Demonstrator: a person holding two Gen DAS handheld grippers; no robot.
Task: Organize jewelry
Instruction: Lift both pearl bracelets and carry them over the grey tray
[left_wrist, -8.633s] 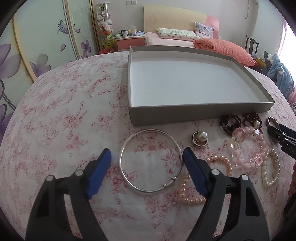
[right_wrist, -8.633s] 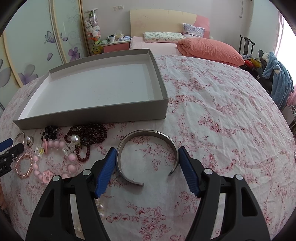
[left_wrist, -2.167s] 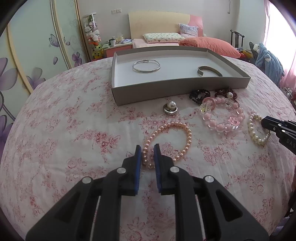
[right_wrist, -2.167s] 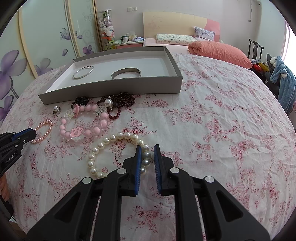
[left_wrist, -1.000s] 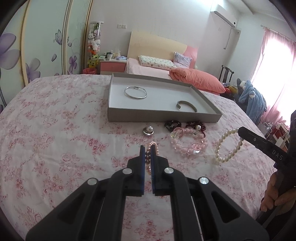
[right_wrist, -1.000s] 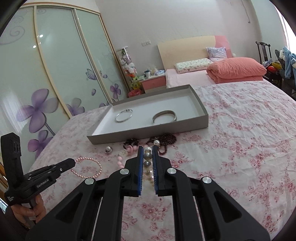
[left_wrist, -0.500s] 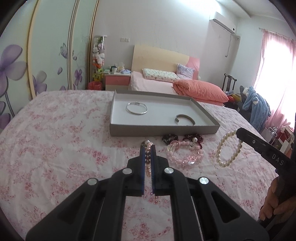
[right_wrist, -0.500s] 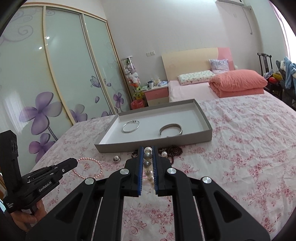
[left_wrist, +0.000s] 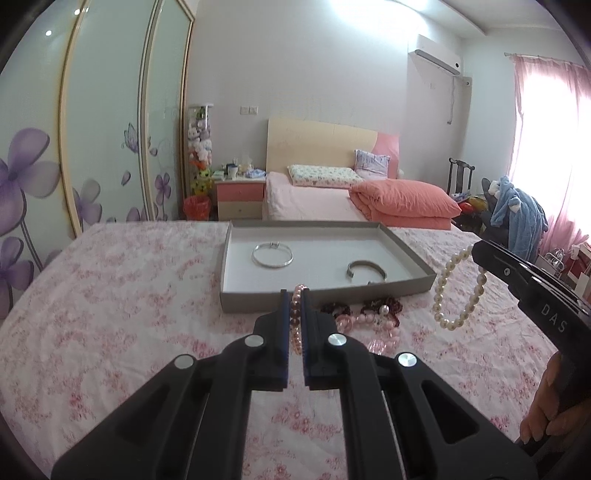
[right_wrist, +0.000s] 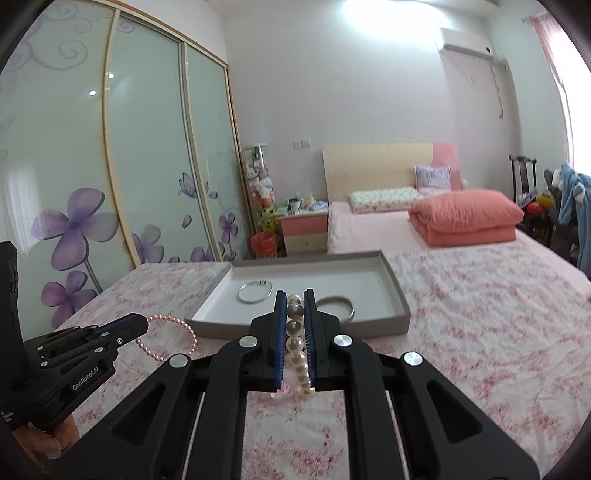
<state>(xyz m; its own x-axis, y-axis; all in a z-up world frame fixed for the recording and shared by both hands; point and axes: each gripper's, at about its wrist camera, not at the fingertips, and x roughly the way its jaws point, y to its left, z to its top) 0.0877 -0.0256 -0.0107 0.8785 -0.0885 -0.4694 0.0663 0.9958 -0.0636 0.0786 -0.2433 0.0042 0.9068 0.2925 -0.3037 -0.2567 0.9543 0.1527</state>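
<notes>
So there are two strings of beads up in the air right now. The small pink pearl bracelet (left_wrist: 295, 317) is pinched between the blue pads of the left gripper (left_wrist: 294, 295), dangling clear of the bedspread, and the bigger white pearl bracelet (right_wrist: 297, 343) is clamped the same way in the right gripper (right_wrist: 294, 295). From the left side the white loop hangs off the right claw's tip, well above the covers.

Just ahead sits the shallow grey cardboard tray (left_wrist: 325, 293) on the pink floral bedspread (left_wrist: 110, 295), and it's got two pieces in it: a thin round silver bangle (left_wrist: 272, 254) on the left and an open grey metal cuff (left_wrist: 365, 271) on the right, well apart.

In front of the tray's near wall, a small heap is on the bedspread: a chunky pink bead bracelet (left_wrist: 373, 325) and two dark red bead loops (left_wrist: 380, 306), touching each other.

Both grippers point slightly downward toward the tray, side by side, each held from below by a hand (left_wrist: 543, 417).
</notes>
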